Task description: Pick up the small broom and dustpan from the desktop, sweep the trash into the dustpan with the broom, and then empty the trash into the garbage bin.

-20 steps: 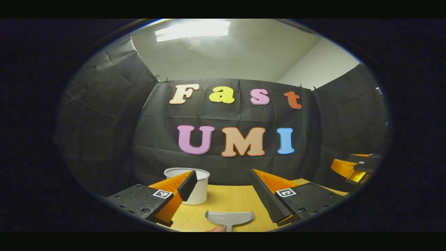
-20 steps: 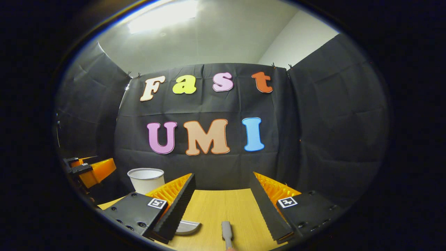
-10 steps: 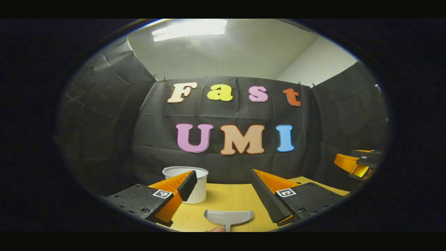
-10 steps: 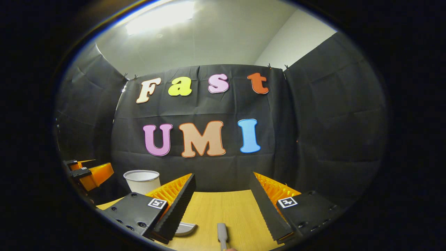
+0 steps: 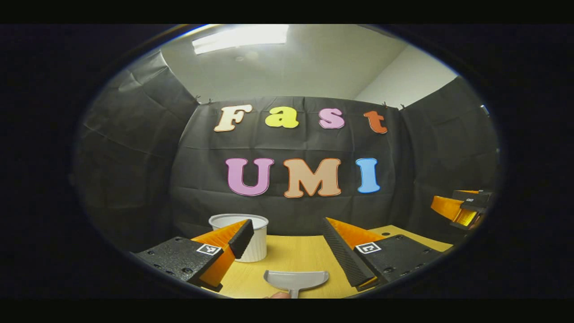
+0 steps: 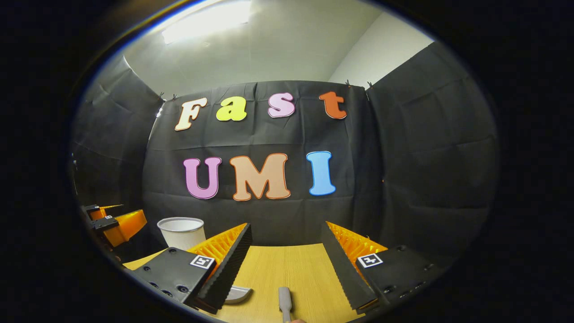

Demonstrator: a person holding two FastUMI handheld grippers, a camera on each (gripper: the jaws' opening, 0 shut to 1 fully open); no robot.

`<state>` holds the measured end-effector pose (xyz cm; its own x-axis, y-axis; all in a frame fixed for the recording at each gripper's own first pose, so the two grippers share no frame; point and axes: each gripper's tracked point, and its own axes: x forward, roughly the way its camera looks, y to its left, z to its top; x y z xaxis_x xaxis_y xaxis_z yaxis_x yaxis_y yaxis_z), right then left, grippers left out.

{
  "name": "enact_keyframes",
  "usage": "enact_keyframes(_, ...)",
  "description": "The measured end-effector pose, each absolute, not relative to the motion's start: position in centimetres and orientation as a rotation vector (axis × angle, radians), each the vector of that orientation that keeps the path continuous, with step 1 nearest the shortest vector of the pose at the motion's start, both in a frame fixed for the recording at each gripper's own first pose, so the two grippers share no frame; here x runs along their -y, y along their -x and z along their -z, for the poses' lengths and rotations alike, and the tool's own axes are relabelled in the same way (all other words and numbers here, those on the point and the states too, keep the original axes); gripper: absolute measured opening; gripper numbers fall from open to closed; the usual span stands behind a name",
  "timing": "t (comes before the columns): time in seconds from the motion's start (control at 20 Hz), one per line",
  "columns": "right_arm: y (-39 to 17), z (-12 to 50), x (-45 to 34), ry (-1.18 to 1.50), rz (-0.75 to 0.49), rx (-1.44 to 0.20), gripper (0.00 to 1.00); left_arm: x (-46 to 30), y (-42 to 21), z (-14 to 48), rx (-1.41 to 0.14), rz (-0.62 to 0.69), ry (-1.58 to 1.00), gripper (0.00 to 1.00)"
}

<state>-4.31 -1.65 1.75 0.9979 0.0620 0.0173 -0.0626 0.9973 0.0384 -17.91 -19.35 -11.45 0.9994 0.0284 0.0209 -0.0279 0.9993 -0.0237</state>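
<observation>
In the left gripper view, the left gripper [image 5: 287, 244] is seen at 6 o'clock with its two fingers spread wide apart, released and grasping nothing. Below the gap between them, a grey dustpan [image 5: 296, 280] is laid flat on the wooden desk [image 5: 296, 255], its wide edge facing away. A white ribbed bin [image 5: 251, 237] is stood on the desk at about 7 o'clock, partly covered by the left finger. The right gripper [image 5: 462, 211] is glimpsed at 4 o'clock near the edge, well apart from the dustpan.

In the right gripper view, the right gripper [image 6: 284, 253] is likewise held released, fingers wide, nothing gripped. A grey broom handle [image 6: 285, 301] is seen lying on the desk [image 6: 287, 264] at 6 o'clock, between the fingers but untouched. The dustpan [image 6: 236, 294] is partly hidden behind the left finger, just beside the handle. The bin [image 6: 181, 232] is placed at 8 o'clock, and the left gripper [image 6: 119, 224] is seen farther out at 8 o'clock
</observation>
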Motion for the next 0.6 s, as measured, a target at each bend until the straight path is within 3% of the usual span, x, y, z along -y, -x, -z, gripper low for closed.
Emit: enact_keyframes(0.6,4.1,-2.3,2.1,-0.023,-0.036,0.042,0.99,20.2,17.4,10.7,0.032,-0.008,0.006,0.93)
